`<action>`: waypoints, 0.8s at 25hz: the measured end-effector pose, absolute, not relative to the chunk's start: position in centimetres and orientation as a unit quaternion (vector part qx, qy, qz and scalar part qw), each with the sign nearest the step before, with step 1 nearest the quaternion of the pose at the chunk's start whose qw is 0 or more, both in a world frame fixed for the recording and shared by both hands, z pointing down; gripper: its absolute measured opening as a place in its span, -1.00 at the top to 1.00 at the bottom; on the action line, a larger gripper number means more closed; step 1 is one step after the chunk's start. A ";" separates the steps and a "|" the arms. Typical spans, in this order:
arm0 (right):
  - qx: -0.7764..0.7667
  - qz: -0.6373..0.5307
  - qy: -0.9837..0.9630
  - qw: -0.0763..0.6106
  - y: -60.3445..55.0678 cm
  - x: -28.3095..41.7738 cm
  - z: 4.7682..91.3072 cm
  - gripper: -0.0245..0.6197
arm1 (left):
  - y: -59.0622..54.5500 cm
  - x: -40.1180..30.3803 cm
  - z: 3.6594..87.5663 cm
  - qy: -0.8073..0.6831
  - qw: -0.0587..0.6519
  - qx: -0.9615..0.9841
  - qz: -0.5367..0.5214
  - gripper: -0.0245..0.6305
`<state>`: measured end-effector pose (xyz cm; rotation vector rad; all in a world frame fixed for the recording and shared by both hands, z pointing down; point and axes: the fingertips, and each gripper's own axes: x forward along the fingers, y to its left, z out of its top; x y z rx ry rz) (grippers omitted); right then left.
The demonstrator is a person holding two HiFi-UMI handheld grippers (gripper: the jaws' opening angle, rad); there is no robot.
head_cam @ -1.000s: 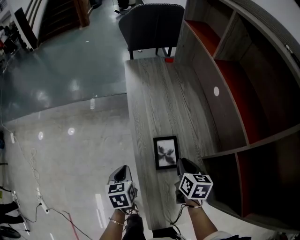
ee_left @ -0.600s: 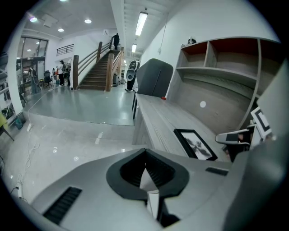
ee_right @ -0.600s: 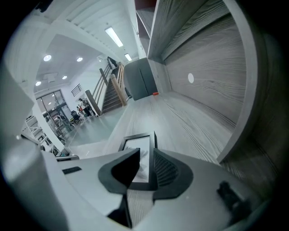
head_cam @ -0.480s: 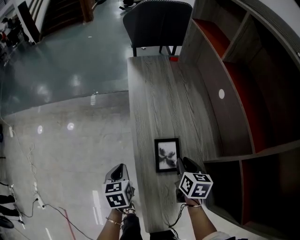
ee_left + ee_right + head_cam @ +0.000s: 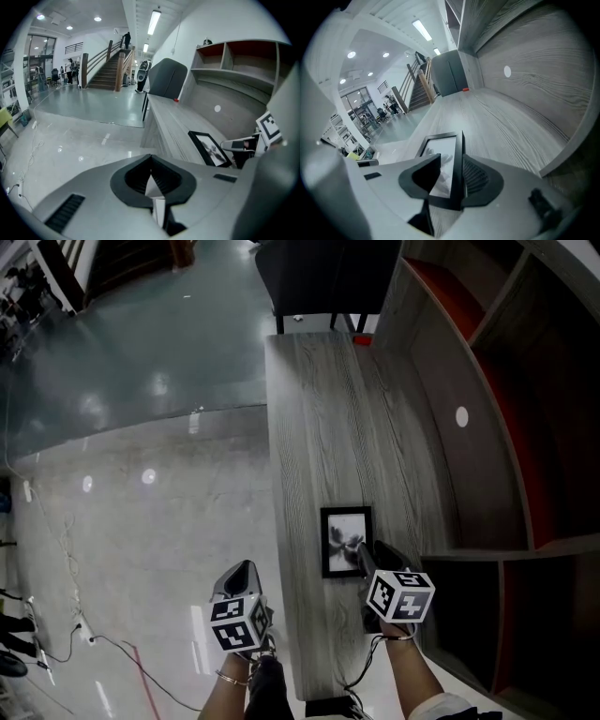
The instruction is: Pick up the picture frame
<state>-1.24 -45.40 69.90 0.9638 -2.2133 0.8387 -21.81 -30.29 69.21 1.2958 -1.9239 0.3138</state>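
The picture frame (image 5: 345, 540), black-edged with a grey print, lies flat on the long grey wood desk (image 5: 319, 427). My right gripper (image 5: 361, 557) sits low at the frame's near right corner. In the right gripper view the frame (image 5: 440, 154) has its right edge between the jaws of the right gripper (image 5: 451, 161). Those jaws have just been opening and stand apart, not pressing. My left gripper (image 5: 242, 572) hangs over the floor left of the desk; in its own view the left gripper (image 5: 151, 161) is shut and holds nothing, with the frame (image 5: 210, 147) off to the right.
A dark chair (image 5: 328, 277) stands at the desk's far end, beside a small red object (image 5: 362, 339). A shelf unit with red-backed bays (image 5: 506, 427) lines the desk's right side. Cables (image 5: 75, 634) trail over the glossy floor at the left.
The right gripper has sunk and come forward onto the frame's near right corner. The left gripper has hardly shifted. The head view has tipped a little.
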 end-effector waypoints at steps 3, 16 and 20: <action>0.358 0.313 -0.829 0.294 -45.8 -1.4 70.4 0.49 | -30.4 -21.9 69.2 -0.759 0.395 0.507 0.109 0.88; 0.343 0.308 -0.823 0.332 -46.9 -1.8 71.6 0.50 | -30.2 -22.3 70.9 -0.756 0.420 0.494 0.097 0.88; 0.339 0.308 -0.824 0.335 -46.8 -1.8 71.9 0.50 | -29.9 -22.5 71.1 -0.757 0.421 0.491 0.097 0.88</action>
